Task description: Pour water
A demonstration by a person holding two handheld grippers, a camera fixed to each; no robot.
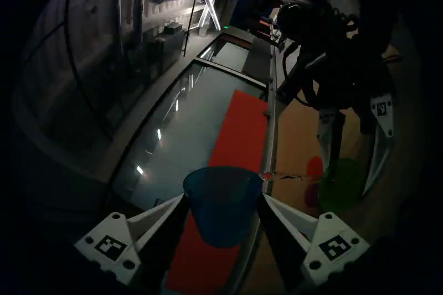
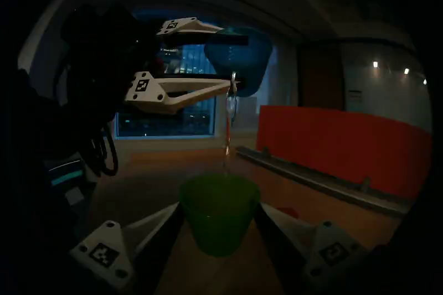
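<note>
The blue cup (image 1: 223,209) is gripped between both fingers of the left claw (image 1: 222,195) and is tilted above the green cup (image 2: 220,223). The green cup is clamped upright in the right claw (image 2: 219,203). A thin water stream (image 2: 227,129) is seen falling from the blue rim into the green cup, over the wooden tabletop (image 2: 149,184).

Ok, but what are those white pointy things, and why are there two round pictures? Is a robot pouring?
No robot: a person holds a two-finger grabber in each hand, and a small camera rides on each one. That gives two round pictures. One comes from the left gripper, looking along its white fingers, which squeeze a blue cup. The other comes from the right gripper, whose fingers squeeze a green cup. There the blue cup is tipped up above, and a thin stream of water falls from it down to the green cup. Below is a brownish surface.
</note>
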